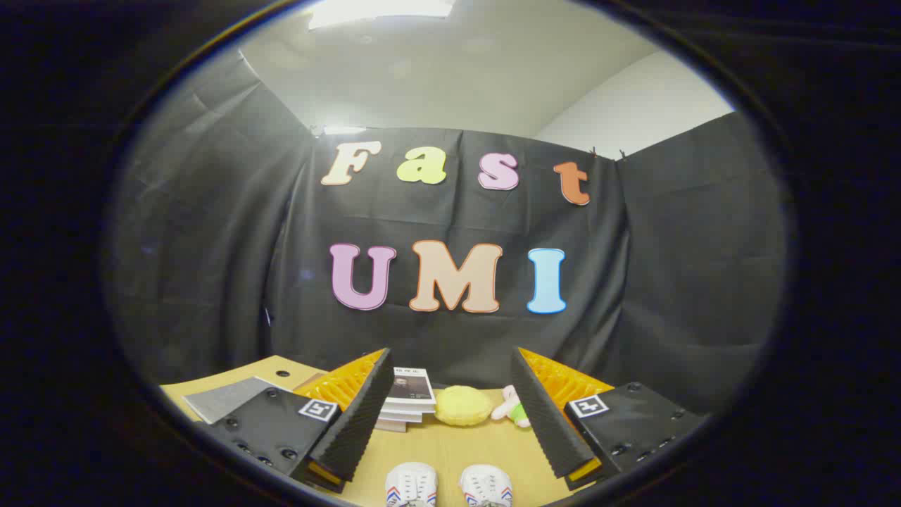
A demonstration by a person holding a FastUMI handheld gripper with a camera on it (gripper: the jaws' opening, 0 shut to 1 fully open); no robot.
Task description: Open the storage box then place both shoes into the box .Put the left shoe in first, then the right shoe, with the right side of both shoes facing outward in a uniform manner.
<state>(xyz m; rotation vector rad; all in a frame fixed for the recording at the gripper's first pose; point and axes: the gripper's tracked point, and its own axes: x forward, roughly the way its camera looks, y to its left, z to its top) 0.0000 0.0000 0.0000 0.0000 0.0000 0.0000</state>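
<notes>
Both shoes sit on the tabletop (450, 451) right under you, at six o'clock from the gap between the jaws: one shoe (411, 484) just inside the left finger, the other shoe (486, 486) just inside the right finger, side by side and slightly apart. What you see of each is a rounded white end with laces and striped sides. Their long axes seem to run along your line of sight, roughly twelve to six, but the rest of each shoe is cut off, so you cannot tell toe from heel for certain, nor which one is the left shoe. Your gripper (450, 408) is released, jaws spread wide and holding nothing, hovering above the pair. Beyond the fingers at twelve o'clock lies a yellow round cushion (462, 406), with a stack of booklets (408, 401) at eleven o'clock touching or just beside it, and a small plush toy (514, 410) at one o'clock. A grey sheet (222, 398) rests at ten o'clock near the tabletop's far left corner. The main risk from here is order: the box has to be opened first, and reaching for a shoe now would skip that step. The second risk is picking the wrong shoe, because the two look alike from above. A grip across the laces could also twist the shoe, spoiling the outward-facing side.
</notes>
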